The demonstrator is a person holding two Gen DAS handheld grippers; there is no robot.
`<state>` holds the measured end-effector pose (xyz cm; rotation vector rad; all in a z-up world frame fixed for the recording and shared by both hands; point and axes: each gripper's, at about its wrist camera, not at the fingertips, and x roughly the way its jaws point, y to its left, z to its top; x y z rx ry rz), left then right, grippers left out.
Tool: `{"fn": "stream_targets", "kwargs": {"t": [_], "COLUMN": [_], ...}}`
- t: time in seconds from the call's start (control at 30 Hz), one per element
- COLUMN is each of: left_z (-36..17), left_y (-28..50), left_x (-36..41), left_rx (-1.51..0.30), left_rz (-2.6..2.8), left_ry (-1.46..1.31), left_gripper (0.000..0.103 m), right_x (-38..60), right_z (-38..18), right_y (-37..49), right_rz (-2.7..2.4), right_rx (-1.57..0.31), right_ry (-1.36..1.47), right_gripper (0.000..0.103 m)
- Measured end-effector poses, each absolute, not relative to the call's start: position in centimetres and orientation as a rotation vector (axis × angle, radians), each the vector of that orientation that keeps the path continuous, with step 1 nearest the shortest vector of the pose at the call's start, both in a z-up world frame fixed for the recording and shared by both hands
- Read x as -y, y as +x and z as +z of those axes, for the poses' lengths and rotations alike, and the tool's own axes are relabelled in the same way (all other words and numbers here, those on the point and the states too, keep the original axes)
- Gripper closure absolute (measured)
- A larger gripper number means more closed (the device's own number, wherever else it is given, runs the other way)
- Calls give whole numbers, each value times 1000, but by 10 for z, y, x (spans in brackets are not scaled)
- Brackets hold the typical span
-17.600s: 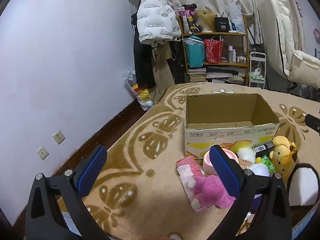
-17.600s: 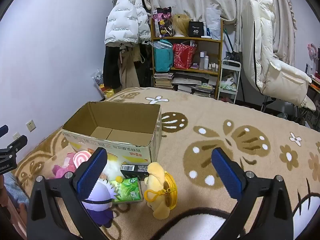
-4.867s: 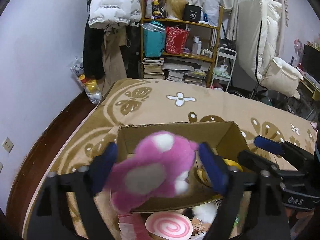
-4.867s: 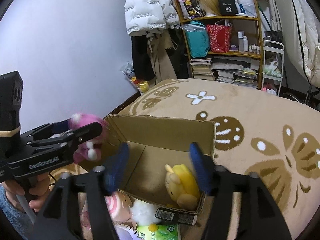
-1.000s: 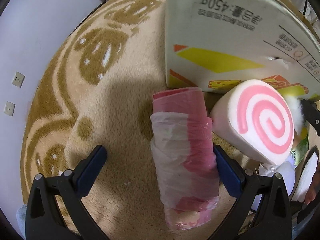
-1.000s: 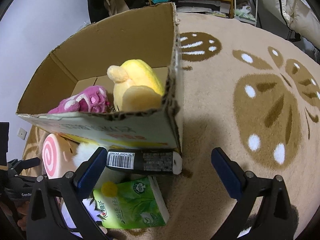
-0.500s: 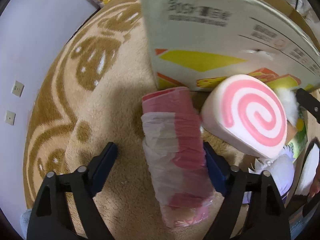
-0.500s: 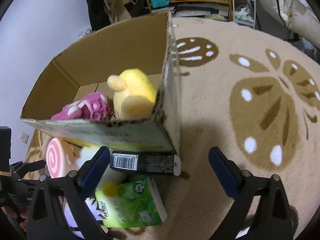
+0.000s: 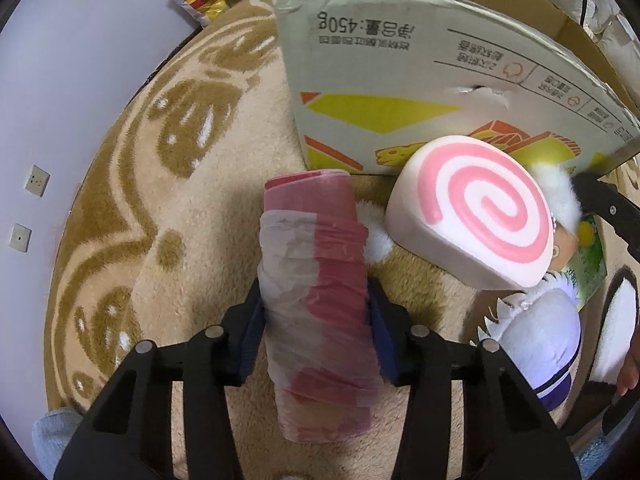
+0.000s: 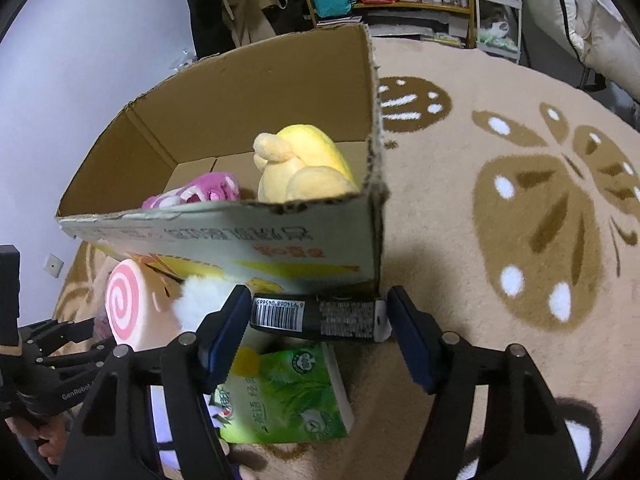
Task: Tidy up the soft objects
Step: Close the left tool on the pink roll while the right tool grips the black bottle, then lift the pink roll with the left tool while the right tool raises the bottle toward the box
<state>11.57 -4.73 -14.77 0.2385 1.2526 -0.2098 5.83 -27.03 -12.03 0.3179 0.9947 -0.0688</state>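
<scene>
Jaws closing: left gripper (image 9: pixel 316 332) pinching pink plastic-wrapped roll (image 9: pixel 316 300); right gripper (image 10: pixel 318 332) spread around black tube (image 10: pixel 316 316), pads apart from it.

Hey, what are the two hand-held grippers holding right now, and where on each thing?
The left hand-held gripper is closing on the pink plastic-wrapped roll, pads at mid-length. The right hand-held gripper brackets the black tube end to end, still closing, not gripping.

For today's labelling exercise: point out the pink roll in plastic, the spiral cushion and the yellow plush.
pink roll in plastic (image 9: pixel 316 280), left wrist view, its middle.
spiral cushion (image 9: pixel 484 206), left wrist view, spiral face.
yellow plush (image 10: pixel 308 168), right wrist view, its back.
</scene>
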Motion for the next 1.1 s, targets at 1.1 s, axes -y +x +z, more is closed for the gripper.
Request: {"fn": "stream_targets", "kwargs": {"t": [1.1], "left_z": [-52], "left_y": [45], "left_x": [5], "left_rx": [-830], "left_rz": [-74], "left_ry": [134], "left_gripper": [58], "right_x": [278], "right_z": [-39], "right_y": [-11], "right_rz": [-22], "right_rx": [-685], "right_ry": [369], "right_gripper": [30]}}
